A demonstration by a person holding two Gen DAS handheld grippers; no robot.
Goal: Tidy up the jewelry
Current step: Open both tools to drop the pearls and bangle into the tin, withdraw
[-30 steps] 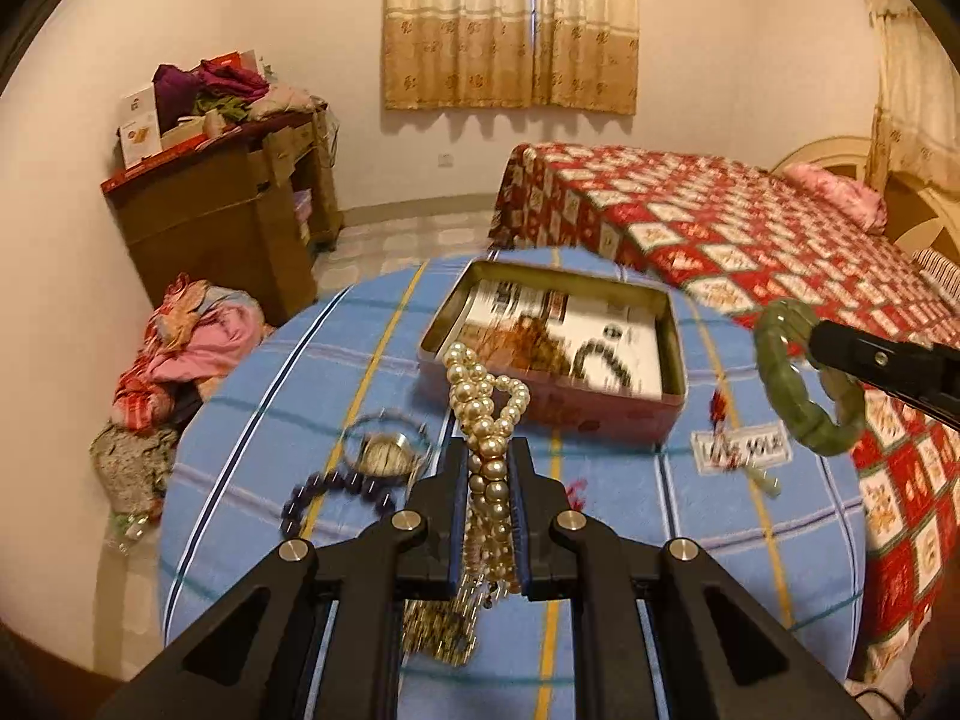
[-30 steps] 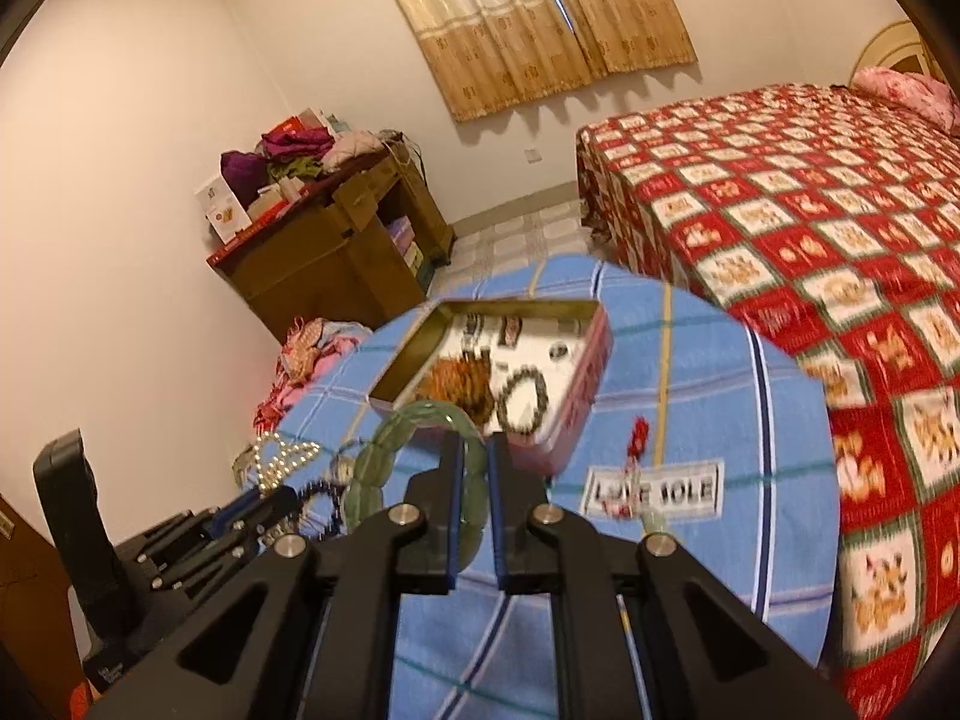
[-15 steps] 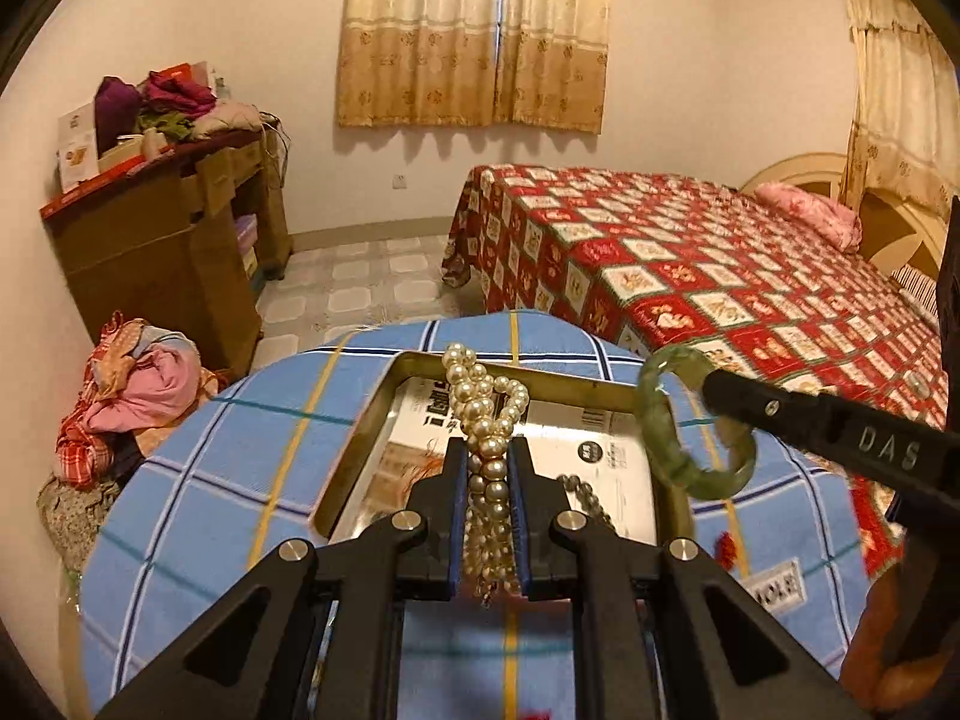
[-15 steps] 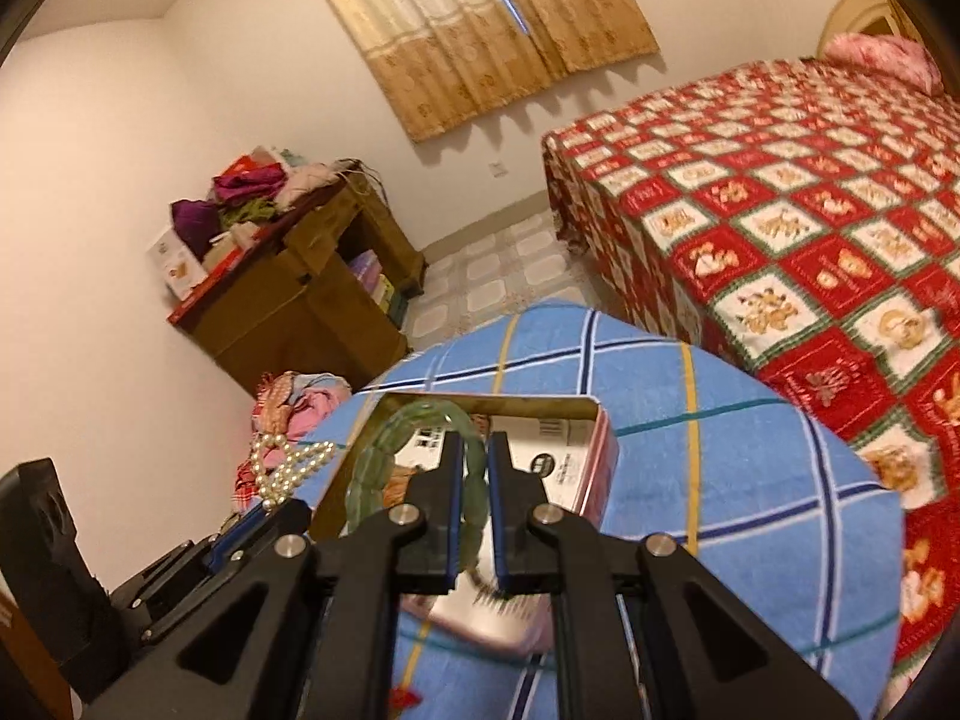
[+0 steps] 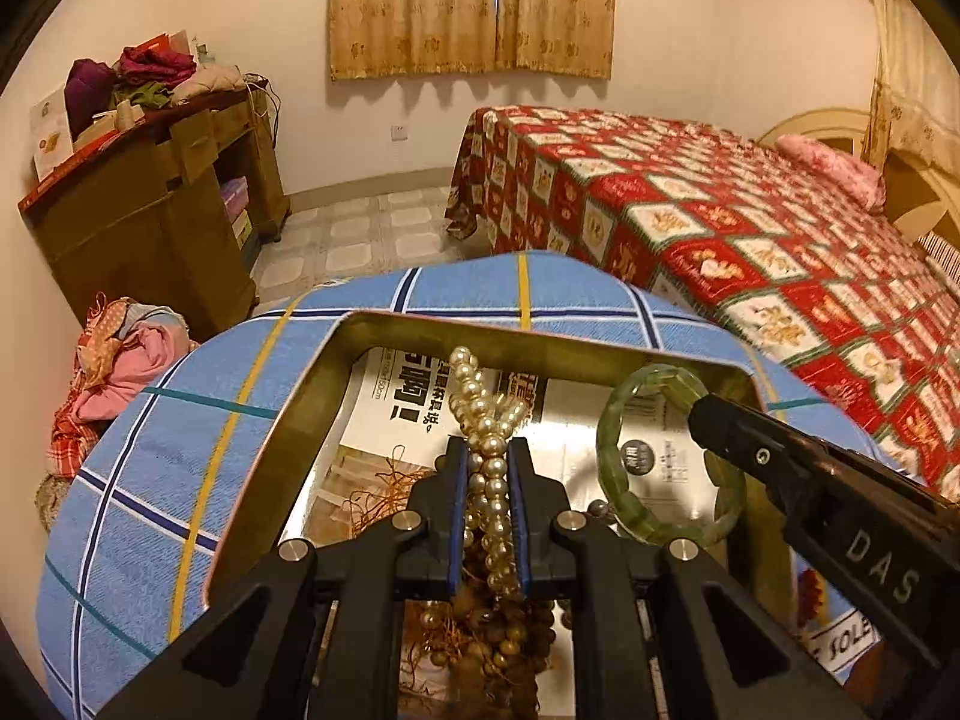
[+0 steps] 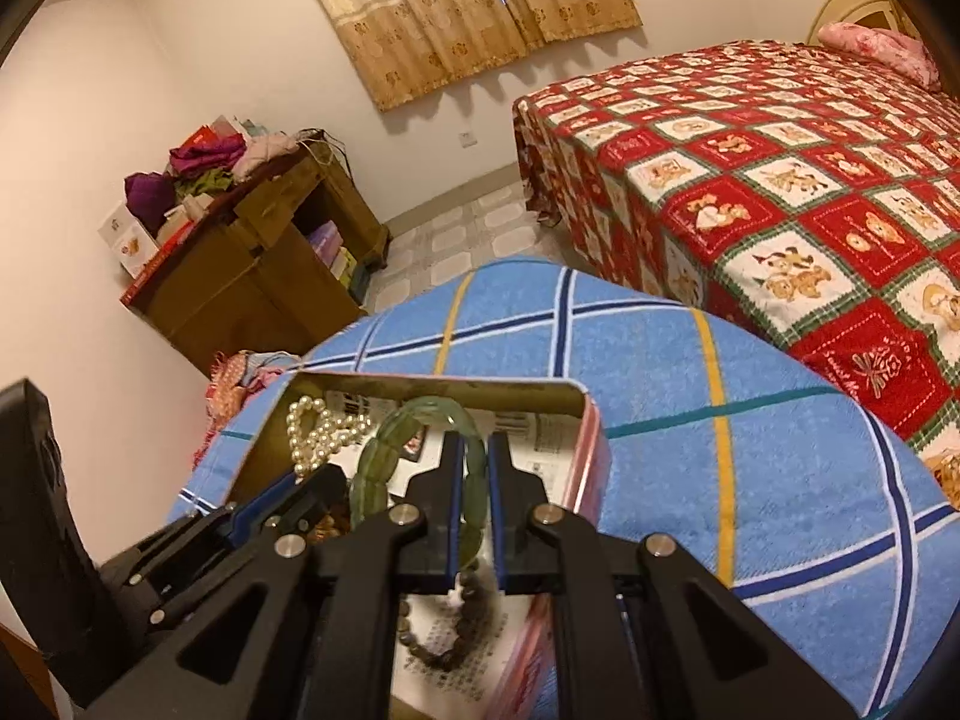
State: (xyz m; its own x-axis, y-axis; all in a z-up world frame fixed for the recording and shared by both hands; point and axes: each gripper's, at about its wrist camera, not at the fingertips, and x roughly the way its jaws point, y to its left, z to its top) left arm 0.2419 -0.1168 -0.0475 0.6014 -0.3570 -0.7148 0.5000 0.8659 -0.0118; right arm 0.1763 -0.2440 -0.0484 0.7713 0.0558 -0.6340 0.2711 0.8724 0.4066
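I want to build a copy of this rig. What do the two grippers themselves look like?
Both are matte black with angular linkage arms joined by round silver pins. The left gripper and right gripper each have two flat fingers lined with blue pads. The right one's side carries pale "DAS" lettering. No cables or sleeves show.

We read "DAS" in pale letters on the black right gripper (image 5: 708, 420) body, at four o'clock in the left wrist view. At five o'clock, a white label (image 5: 840, 645) on the blue cloth shows "SOLE" (its start hidden). The tin's paper lining (image 5: 414, 384) carries bold Chinese characters we cannot make out.
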